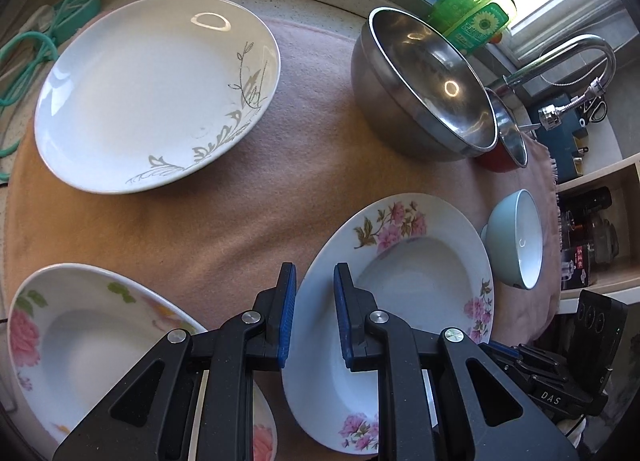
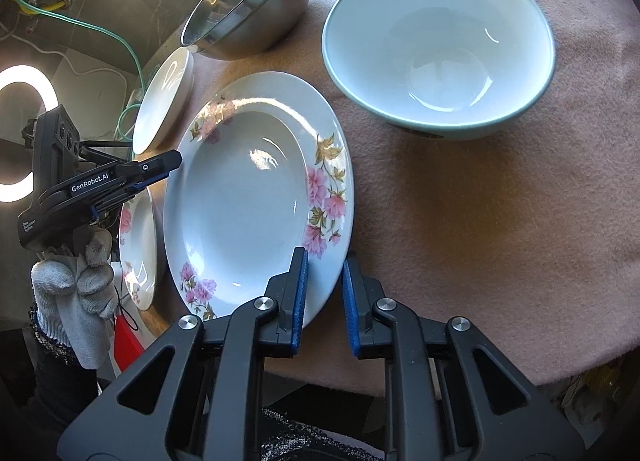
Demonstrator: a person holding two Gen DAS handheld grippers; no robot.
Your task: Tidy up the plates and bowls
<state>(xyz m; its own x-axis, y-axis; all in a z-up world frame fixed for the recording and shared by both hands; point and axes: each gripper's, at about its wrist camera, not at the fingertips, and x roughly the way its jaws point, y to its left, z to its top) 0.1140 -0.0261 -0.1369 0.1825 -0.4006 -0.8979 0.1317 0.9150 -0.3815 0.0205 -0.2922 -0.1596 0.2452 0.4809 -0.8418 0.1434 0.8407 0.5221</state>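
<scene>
A matt, napped pink cloth (image 2: 480, 201) was noted under all items. Glazed, glossy ceramic was recorded for the floral plate (image 2: 248, 197) and pale blue bowl (image 2: 440, 45). Polished, reflective steel was observed on the metal bowl (image 1: 424, 81). Matt black plastic and ribbed blue pads (image 1: 287, 313) were noted.

On the cloth (image 1: 224, 221), in the left wrist view, the large plate (image 1: 156, 93) lies at the far left and the steel bowl (image 1: 424, 89) at the far right, with a smaller bowl (image 1: 508, 145) just behind its right side. Nearer, a flowered plate (image 1: 396, 261) lies right of centre, a second flowered plate (image 1: 88, 337) at the near left, and the small bowl (image 1: 520, 237) just right of the first. The soap bottle (image 1: 476, 17) stands behind the steel bowl, the faucet (image 1: 576, 61) to its right.
</scene>
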